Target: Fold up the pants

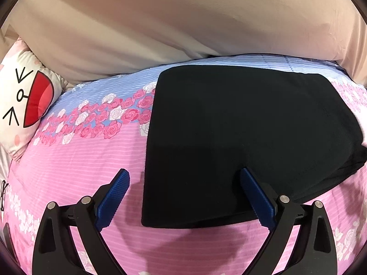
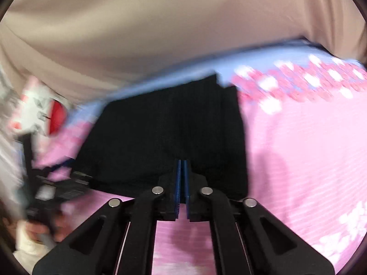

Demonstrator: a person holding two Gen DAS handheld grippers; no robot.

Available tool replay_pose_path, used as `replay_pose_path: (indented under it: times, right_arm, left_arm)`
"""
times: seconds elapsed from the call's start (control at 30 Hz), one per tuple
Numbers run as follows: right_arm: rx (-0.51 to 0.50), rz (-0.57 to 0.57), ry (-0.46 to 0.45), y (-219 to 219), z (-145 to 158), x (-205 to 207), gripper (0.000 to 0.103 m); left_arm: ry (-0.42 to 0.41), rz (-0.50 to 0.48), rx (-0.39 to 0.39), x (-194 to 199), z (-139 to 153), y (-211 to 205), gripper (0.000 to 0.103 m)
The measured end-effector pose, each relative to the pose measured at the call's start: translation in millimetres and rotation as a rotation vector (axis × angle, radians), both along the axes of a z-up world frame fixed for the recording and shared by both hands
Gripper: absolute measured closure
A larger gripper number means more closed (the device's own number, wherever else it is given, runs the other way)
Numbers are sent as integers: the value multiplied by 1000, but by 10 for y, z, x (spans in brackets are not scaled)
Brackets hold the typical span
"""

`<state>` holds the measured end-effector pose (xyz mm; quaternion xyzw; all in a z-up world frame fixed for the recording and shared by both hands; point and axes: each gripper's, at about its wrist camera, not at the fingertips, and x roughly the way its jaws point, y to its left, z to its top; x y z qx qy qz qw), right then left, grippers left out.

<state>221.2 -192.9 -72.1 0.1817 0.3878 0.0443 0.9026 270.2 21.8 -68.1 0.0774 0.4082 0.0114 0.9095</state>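
The black pants (image 1: 240, 137) lie folded into a flat rectangle on the pink and blue floral bedspread (image 1: 75, 160). My left gripper (image 1: 184, 176) is open, above the near left corner of the pants, with nothing between its blue pads (image 1: 112, 199). In the blurred right wrist view the pants (image 2: 165, 133) lie straight ahead. My right gripper (image 2: 182, 167) is shut, its blue pads together above the near edge of the pants; no cloth shows between them.
A white cartoon-face pillow (image 1: 25, 96) lies at the left, and shows blurred in the right wrist view (image 2: 43, 112). A beige sheet (image 1: 183, 23) rises behind the bed. The left gripper and the hand holding it (image 2: 45, 206) show at the lower left.
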Motion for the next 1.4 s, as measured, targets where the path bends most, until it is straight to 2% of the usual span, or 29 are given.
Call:
replay_pose_path:
  times: [0.1,0.2,0.3,0.37,0.4,0.47,0.53,0.6,0.63,0.67,0.73,0.8,0.9,1.0,1.03,1.07,1.13,1.2,1.3,1.4]
  right_arm:
    - [13,-1,8,-61,149,-14,103]
    - [-9,20,-59,8,515,73,99]
    - [-51,33,-118,69,853,396,98]
    - [-59,52,-132,122,936,756,97]
    - [-48,53,-124,103,908,941,97]
    - [-31,41,-79,-3,823,1284,97]
    - [-35,11,9,-68,527,1626,97]
    - [-135,-78,116,-284,148,1730,103]
    - [-63,-66,96,-383,48,1702,103]
    - [36,-82,70,-539,28,1612,103]
    - [67,-76,50,-621,5,1542,103]
    - [23,-74,47,-543,78,1524,103]
    - [-52,-92,-34,-420,477,1128,98]
    - [-118,-72,-100,-202,881,504,97]
    - [-129,-69,-107,-174,976,294,96]
    - [-129,-61,-110,-134,1041,112,93]
    - [-108,-50,-125,-98,1122,-379,82]
    - [-118,-57,-153,43,1149,-809,49]
    - [-199,-74,-177,275,1129,-1175,48]
    - [-277,-96,-190,507,1108,-1340,49]
  left_arm:
    - [-5,-5,4,-17,5,7,7]
    - [-25,-21,-13,-62,171,15,11]
    - [-94,-28,-38,43,501,41,10]
    - [-100,-17,-83,324,700,80,10]
    - [-93,-20,-92,457,725,76,9]
    - [-28,-10,-82,896,647,61,9]
    - [33,-4,-55,1230,468,69,9]
    - [91,45,-6,1462,187,149,7]
    - [106,33,-23,1506,76,196,5]
    - [99,21,-67,1500,-5,271,5]
    - [66,38,-145,1430,-16,404,5]
    - [61,37,-121,1426,3,382,5]
    - [-4,56,-67,1205,217,328,10]
    - [-105,29,-18,599,573,302,8]
    - [-135,12,4,286,698,284,8]
    - [-143,1,10,136,760,265,8]
    - [-140,8,22,-295,847,256,7]
    - [-106,-9,4,-667,821,207,6]
    - [-26,-39,-30,-973,721,79,6]
    - [-9,-33,-75,-1216,629,-7,6]
